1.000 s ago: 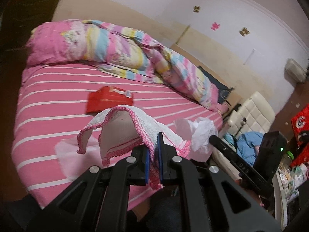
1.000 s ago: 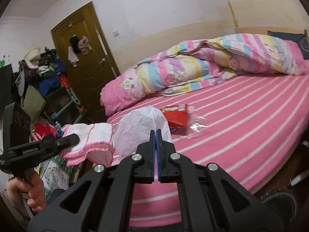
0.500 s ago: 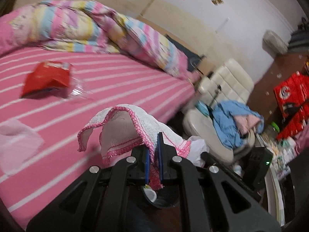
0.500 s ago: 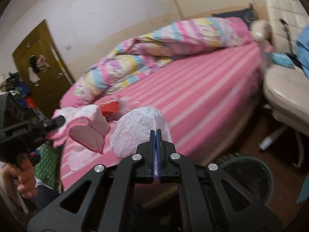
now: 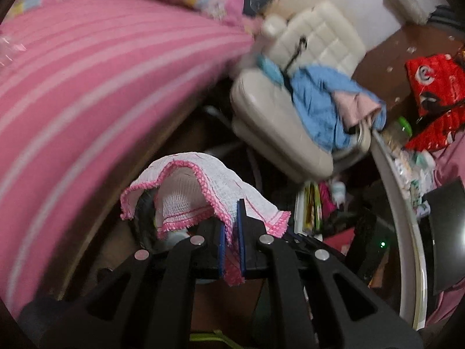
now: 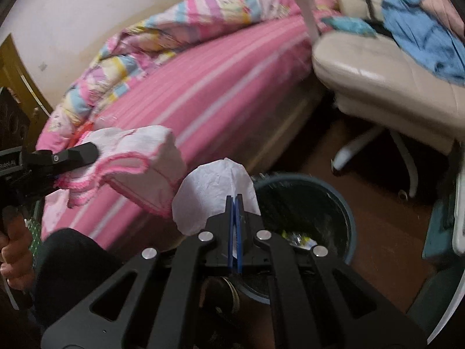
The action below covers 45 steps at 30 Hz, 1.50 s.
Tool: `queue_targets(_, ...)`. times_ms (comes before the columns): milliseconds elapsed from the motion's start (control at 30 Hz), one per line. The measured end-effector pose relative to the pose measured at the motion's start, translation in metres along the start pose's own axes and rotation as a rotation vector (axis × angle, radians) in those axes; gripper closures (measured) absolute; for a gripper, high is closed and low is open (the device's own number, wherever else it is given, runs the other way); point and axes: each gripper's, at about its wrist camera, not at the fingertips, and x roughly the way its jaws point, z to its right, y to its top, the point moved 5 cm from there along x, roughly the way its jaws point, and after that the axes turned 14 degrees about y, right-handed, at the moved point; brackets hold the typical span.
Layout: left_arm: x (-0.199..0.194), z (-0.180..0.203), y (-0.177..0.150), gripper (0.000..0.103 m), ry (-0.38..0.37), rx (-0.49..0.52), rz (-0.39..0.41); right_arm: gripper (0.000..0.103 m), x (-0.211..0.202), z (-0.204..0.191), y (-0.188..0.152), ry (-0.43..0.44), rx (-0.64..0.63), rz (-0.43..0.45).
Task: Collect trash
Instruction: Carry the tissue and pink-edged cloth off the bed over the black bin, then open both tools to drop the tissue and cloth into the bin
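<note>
My left gripper (image 5: 231,218) is shut on a white gauze cloth with a pink crocheted edge (image 5: 200,186), which drapes forward over the fingertips. In the right wrist view that cloth (image 6: 136,157) hangs at the left beside the bed. My right gripper (image 6: 234,200) is shut on a crumpled white tissue (image 6: 212,186). It hovers just left of and above a dark round bin (image 6: 308,218) on the floor, with scraps inside. In the left wrist view a dark round rim (image 5: 144,218) shows under the cloth.
The pink striped bed (image 6: 203,87) with a rumpled quilt (image 6: 180,26) fills the left. A cream office chair (image 6: 377,67) with blue clothes (image 6: 421,29) stands close behind the bin. Red packs (image 5: 433,87) and clutter lie at the right. A person's hand (image 6: 14,256) holds the left gripper.
Both grippers swung away from the bed top and dipped toward the floor, still holding cloth and tissue. The bin and the chair have come into view; the red packet on the bed has left it.
</note>
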Motion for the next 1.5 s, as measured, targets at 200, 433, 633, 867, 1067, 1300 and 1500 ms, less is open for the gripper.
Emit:
queue_targets(200, 0.095, -0.008, -0.028, 0.096, -0.045, -0.135, -0.21, 0.101, 0.02, 0.045, -0.03, -0.052, 0.077, -0.072)
queue_targets(433, 0.159, 0.001, -0.034, 0.096, -0.029, -0.109, -0.334, 0.101, 0.041, 0.083, -0.046, -0.097, 0.15, -0.126)
queue_targets(633, 0.201, 0.001, -0.038, 0.096, 0.018, -0.117, -0.418, 0.099, 0.062, 0.106, -0.056, -0.141, 0.186, -0.17)
queue_targets(867, 0.227, -0.001, -0.043, 0.077, 0.105, -0.067, -0.465, 0.074, 0.076, 0.116, -0.066, -0.207, 0.194, -0.215)
queue_targets(1067, 0.223, -0.01, -0.034, 0.031, 0.145, -0.129, -0.438, 0.037, 0.072, 0.109, -0.062, -0.236, 0.144, -0.166)
queue_targets(1300, 0.198, -0.016, -0.02, 0.021, 0.16, -0.163, -0.346, 0.02, 0.059, 0.078, -0.047, -0.352, -0.007, -0.102)
queue_targets(1500, 0.155, -0.021, -0.009, 0.02, 0.169, -0.156, -0.231, 0.019, 0.024, 0.038, -0.024, -0.427, -0.097, 0.084)
